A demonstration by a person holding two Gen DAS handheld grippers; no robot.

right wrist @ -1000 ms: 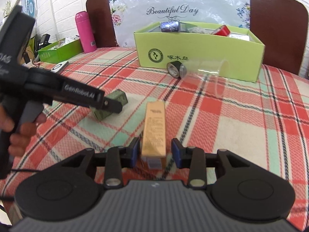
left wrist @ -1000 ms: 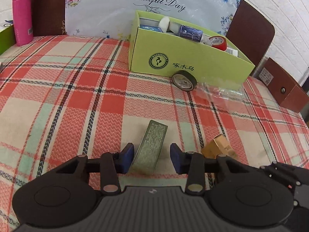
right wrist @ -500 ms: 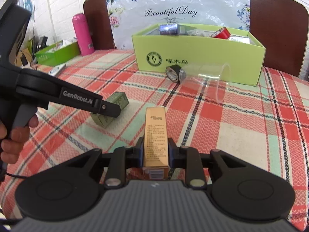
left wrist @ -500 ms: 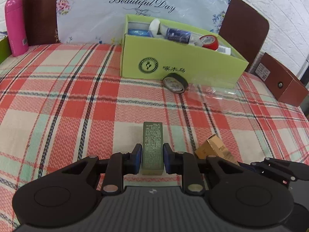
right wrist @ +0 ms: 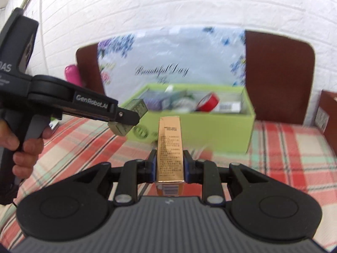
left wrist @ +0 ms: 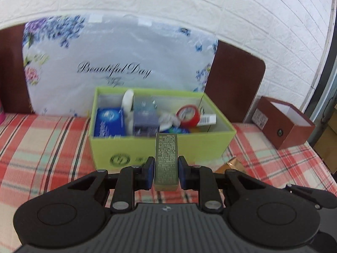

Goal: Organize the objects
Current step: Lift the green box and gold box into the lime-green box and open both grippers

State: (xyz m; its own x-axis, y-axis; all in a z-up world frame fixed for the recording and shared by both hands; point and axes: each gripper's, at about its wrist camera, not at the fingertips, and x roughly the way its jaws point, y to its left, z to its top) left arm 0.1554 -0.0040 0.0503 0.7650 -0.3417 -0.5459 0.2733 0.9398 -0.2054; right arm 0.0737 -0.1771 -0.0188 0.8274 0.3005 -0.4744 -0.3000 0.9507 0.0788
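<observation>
Through the left wrist camera, I should clear the green box [left wrist: 160, 147] rim before releasing; my left gripper [left wrist: 164, 174] pinches the olive carton [left wrist: 166, 160] tight. On the right wrist view, my right gripper [right wrist: 169, 167] clamps the gold carton [right wrist: 170, 147], short of the box.

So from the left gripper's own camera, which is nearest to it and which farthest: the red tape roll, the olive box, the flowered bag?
1. Olive box: clamped in the left gripper itself.
2. Red tape roll: inside the green box, right of centre.
3. Flowered bag: upright behind that box, farthest back.
</observation>
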